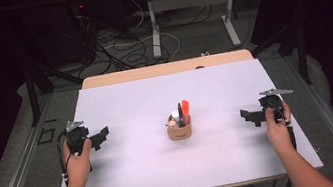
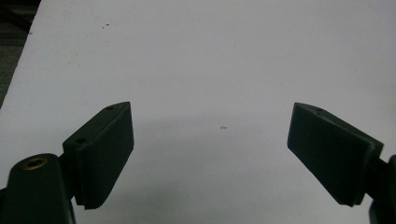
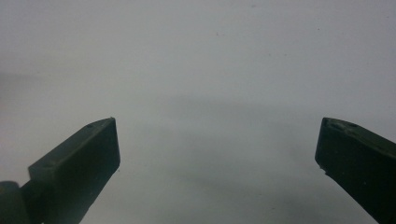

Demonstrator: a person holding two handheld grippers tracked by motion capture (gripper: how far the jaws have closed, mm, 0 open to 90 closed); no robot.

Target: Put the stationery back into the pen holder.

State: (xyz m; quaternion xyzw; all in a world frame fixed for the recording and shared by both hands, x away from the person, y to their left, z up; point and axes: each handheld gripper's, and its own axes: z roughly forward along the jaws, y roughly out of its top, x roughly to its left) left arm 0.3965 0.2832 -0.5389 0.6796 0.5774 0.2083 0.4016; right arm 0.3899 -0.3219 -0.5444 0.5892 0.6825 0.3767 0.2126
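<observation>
L gripper (image 1: pixel 103 135) is sitting at the left of the worktop (image 1: pixel 136 169), jaws spread wide w/ nothing btwn them. The pen holder (image 1: pixel 179 131) is standing mid-worktop, well apart from both grippers, holding an orange marker (image 1: pixel 185 108), a dark pen and a white-capped item, all upright. R gripper (image 1: pixel 248 116) is resting at the right, jaws released too. Looks like nothing's started yet; reach and grasp are still pending.

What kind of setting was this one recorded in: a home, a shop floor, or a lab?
Most likely a lab or recording workspace. A white-topped table stands between dark curtained sides, loose cables trail over the floor behind it, and a second desk frame stands beyond. The table carries just a small pen holder.
</observation>
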